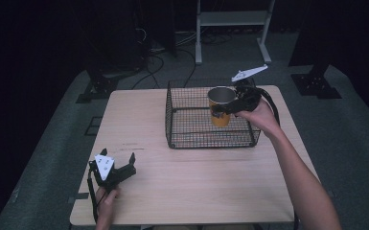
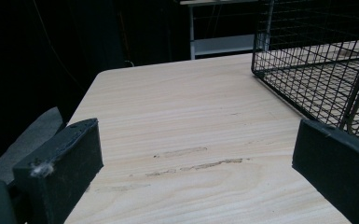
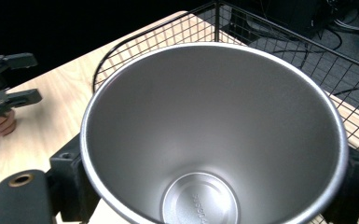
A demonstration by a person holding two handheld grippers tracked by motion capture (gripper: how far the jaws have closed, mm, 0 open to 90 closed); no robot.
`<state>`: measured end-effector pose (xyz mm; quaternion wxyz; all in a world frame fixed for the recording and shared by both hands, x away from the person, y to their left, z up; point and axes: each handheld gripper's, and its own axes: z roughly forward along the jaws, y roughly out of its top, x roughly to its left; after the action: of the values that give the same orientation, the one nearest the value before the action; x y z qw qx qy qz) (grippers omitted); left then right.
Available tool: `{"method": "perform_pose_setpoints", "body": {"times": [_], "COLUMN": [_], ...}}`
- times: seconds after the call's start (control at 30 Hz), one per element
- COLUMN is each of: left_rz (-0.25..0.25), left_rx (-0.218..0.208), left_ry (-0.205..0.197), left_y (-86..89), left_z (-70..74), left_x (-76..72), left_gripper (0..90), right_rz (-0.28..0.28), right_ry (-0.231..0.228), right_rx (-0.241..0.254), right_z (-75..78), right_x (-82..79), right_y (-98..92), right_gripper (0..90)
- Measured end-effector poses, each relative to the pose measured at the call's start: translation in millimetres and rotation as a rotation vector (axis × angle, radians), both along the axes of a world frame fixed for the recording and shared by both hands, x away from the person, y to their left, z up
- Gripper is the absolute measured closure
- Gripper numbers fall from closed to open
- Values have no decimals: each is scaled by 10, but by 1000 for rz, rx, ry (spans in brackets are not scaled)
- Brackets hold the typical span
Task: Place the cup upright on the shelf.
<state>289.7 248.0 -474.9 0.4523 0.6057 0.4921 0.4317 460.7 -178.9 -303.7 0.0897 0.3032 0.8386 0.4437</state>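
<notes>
A yellow cup (image 1: 220,108) with a bare steel inside (image 3: 205,140) hangs upright inside the black wire basket (image 1: 191,134), clear of its floor as far as I can tell. My right gripper (image 1: 227,108) is shut on it, one jaw on each side just below the rim. The cup is empty. My left gripper (image 1: 124,162) rests low at the table's front left, held by a hand, jaws wide open with bare tabletop between them (image 2: 191,158). It also appears far off in the right gripper view (image 3: 4,88).
The wooden table (image 1: 139,124) carries the basket at its back right; the basket's near corner (image 2: 307,70) shows in the left gripper view. Faint scuff marks (image 2: 191,158) lie on the wood. Cables and a white metal stand (image 1: 232,28) sit on the floor beyond.
</notes>
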Motion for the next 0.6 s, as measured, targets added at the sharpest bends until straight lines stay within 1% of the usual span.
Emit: {"method": "perform_pose_setpoints", "body": {"times": [0.23, 0.37, 0.43, 0.6], "left_rz": [0, 0, -1, -1], "left_rx": [-2, -4, -5, -5], "left_ry": [1, 0, -1, -1], "left_y": [3, 4, 6, 7], "left_z": [1, 1, 1, 1], "left_x": [0, -1, -1, -2], "left_gripper": [8, 8, 8, 8], "right_rz": [-12, -17, -24, -22], "right_ry": [16, 17, 15, 22], "right_rx": [-21, -16, -14, -37], "right_z": [-44, -77, -108, -195], "right_x": [166, 238, 271, 362], "right_y": [105, 149, 172, 249], "right_gripper": [125, 125, 125, 125]}}
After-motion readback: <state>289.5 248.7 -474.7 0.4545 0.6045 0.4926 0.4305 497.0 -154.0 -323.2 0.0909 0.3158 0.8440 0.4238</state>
